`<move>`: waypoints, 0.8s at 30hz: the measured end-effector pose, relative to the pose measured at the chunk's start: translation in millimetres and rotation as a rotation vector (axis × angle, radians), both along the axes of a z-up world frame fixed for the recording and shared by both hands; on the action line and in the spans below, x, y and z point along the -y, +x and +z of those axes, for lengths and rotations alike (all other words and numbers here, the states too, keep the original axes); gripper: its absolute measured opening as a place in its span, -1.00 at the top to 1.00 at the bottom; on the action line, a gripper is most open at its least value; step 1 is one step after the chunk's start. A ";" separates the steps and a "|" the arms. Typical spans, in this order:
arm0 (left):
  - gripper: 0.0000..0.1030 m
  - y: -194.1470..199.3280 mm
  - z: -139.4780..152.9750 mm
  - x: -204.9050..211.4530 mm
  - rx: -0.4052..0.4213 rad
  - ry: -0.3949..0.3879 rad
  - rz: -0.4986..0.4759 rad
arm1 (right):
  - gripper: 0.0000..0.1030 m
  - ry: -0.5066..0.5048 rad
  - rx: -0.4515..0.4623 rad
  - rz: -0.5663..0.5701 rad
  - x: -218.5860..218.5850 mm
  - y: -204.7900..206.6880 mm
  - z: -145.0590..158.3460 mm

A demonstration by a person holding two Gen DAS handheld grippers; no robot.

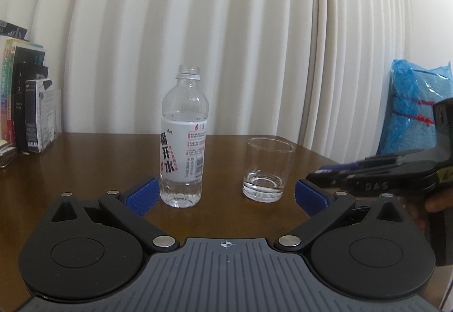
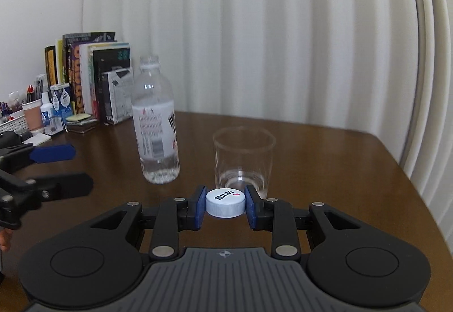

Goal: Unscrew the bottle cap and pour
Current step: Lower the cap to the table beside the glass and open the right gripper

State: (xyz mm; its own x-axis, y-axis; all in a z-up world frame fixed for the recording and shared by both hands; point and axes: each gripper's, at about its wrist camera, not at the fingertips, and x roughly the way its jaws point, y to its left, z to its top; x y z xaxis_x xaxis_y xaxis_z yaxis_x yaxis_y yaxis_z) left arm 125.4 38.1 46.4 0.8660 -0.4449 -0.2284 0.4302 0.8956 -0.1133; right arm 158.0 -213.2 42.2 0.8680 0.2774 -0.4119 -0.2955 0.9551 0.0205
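Observation:
A clear water bottle with a white label stands uncapped and upright on the brown table; it holds water up to about the label's top. To its right stands an empty drinking glass. My left gripper is open, its blue pads wide apart, just in front of both with nothing between them. In the right wrist view the bottle and glass stand ahead, and my right gripper is shut on the white bottle cap, low over the table in front of the glass.
Books and boxes line the back left of the table, with a cup, small bottles and a basket beside them. A white curtain hangs behind. A blue plastic bag sits at the far right. The table's right edge curves near the glass.

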 end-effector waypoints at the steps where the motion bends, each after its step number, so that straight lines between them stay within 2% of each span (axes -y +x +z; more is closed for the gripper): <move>1: -1.00 -1.8 0.2 0.0 -0.001 0.003 -0.001 | 0.39 -0.005 -0.011 -0.004 -0.5 0.0 -2.9; 13: -1.00 -11.1 0.8 -0.6 -0.014 0.006 0.004 | 0.39 -0.019 -0.105 -0.044 -4.0 9.5 -15.7; 24: -1.00 -12.6 -0.1 -3.0 -0.021 0.001 0.007 | 0.38 -0.037 -0.142 -0.057 -6.6 14.8 -23.8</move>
State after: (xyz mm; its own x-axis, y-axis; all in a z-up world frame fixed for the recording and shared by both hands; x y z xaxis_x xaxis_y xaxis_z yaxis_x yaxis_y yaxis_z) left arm 112.8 41.2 46.3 0.8641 -0.4382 -0.2474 0.4210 0.8989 -0.1216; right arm 172.9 -206.6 18.4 0.8141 0.2119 -0.5407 -0.2376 0.9711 0.0227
